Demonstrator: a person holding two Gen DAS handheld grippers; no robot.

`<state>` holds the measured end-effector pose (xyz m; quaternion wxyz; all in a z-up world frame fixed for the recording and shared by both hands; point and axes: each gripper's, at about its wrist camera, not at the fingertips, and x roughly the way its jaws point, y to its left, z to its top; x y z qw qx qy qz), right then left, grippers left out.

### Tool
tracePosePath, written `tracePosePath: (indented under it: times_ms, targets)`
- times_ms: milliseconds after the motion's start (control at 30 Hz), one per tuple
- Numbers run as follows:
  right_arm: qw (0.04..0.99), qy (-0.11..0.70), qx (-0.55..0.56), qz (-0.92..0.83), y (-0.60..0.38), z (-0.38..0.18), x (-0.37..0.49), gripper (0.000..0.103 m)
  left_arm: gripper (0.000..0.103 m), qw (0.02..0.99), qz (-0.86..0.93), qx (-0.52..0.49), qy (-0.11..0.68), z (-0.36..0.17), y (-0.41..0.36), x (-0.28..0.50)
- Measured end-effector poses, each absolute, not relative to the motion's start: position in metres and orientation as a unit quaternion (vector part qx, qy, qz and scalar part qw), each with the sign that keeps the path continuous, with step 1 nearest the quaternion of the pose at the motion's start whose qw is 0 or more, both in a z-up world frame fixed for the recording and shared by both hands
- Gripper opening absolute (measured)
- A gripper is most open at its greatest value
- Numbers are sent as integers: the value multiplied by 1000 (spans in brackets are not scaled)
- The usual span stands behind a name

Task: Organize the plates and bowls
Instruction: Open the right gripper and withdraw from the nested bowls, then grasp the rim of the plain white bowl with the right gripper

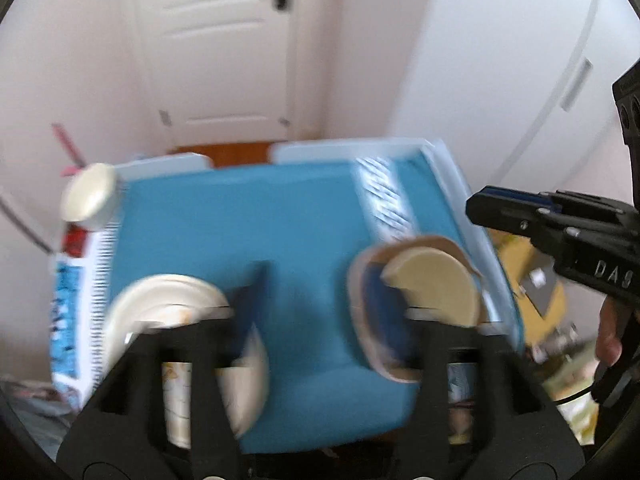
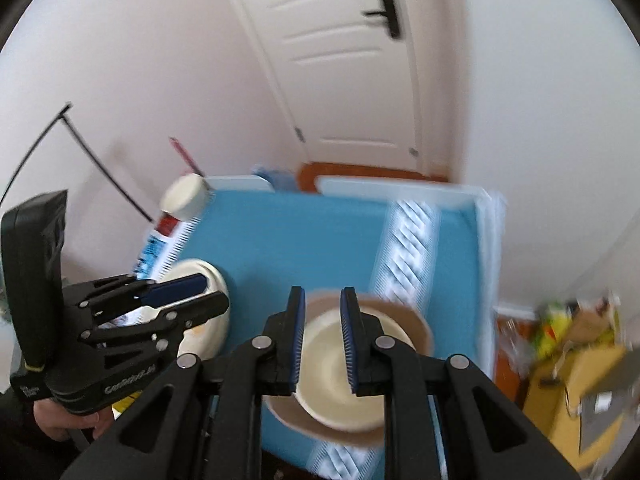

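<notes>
**Right claw over the bowl, left claw beside the white plates**

Nearest you in the left wrist view are the spread fingers of the left claw (image 1: 316, 312). It is released, with only the blue mat (image 1: 240, 220) showing between the pads. The picture is blurred, so its height above the mat is hard to judge, but it looks clear of everything.

The white plates (image 1: 168, 292) sit at the near left of the mat, under and just outside that claw's left finger. They are not centred in its gap. To take them you would have to shift left first.

The right claw (image 2: 322, 344) is clenched to a narrow slit and holds nothing. It points steeply down at the cream bowl (image 2: 336, 412). The bowl rests inside the brown plate (image 2: 416, 320) at the near right of the mat, straight ahead of and below the fingers. It appears apart from the pads, not touching them.

That gives each hand its own pile: the right is nearer the bowl and brown plate, the left nearer the white plates. The two piles stand well apart, with bare mat between them. Both are round, so neither has a long axis to line up with, and only the rim you approach matters.

For the bowl, I judge the right claw would need to open before it goes down over the rim. A white cup (image 1: 90, 196) at the far left corner is out of the way.
</notes>
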<state>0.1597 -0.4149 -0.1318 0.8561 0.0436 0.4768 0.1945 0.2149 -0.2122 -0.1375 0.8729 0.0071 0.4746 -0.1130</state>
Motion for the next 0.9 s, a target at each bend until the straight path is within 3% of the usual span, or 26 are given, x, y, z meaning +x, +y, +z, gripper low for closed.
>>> tracePosePath:
  times_ms: [33, 67, 133, 167, 233, 333, 467, 767, 900]
  targets:
    - [855, 474, 40, 208, -405, -127, 167, 26, 103, 883, -84, 5, 461, -130, -197, 214]
    - [854, 471, 36, 218, -398, -124, 171, 33, 103, 890, -69, 2, 451, -125, -186, 213]
    - [853, 461, 33, 242, -378, -118, 185, 64, 103, 897, -38, -11, 441, -114, -155, 214]
    - [851, 455, 34, 260, -365, -114, 195, 69, 103, 897, -24, -19, 441, -111, -141, 216]
    - [847, 451, 33, 280, -343, -110, 209, 87, 103, 897, 1, -46, 440, -107, -109, 223]
    - [842, 442, 21, 309, -303, -105, 239, 102, 103, 892, 38, -100, 440, -104, -55, 238]
    - [844, 417, 25, 336, -255, -103, 282, 102, 103, 878, 94, -143, 448, -109, 10, 259]
    - [791, 518, -20, 325, -135, -158, 379, 102, 103, 841, 109, -260, 462, -182, 113, 326]
    - [755, 569, -31, 324, -89, -214, 410, 102, 92, 816, 103, -302, 482, -233, 139, 356]
